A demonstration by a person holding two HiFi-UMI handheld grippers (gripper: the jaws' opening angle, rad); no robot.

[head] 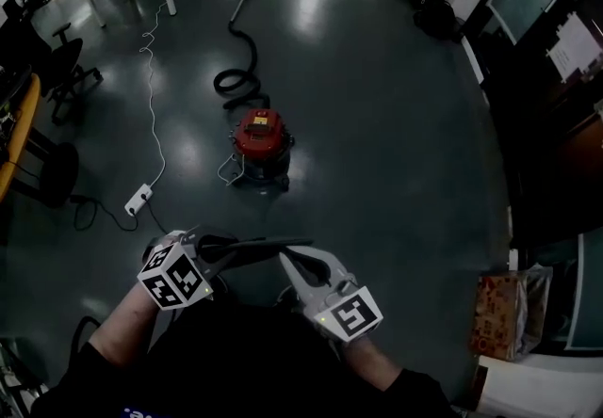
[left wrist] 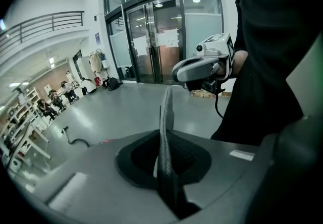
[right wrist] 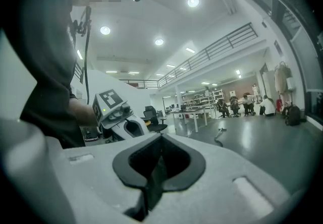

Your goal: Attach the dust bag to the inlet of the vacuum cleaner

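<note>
Head view: vacuum (head: 262, 145) well ahead on the floor, lid on, inside hidden; no dust bag in sight; paper bag (head: 504, 314) far right, contents unclear; power strip (head: 139, 200) and hose (head: 253, 51) near the vacuum, likely to trip or snag on approach. Left gripper view: left gripper (left wrist: 165, 132) pressed shut, empty. Right gripper view: right gripper (right wrist: 156, 167) likewise closed on nothing.
</note>
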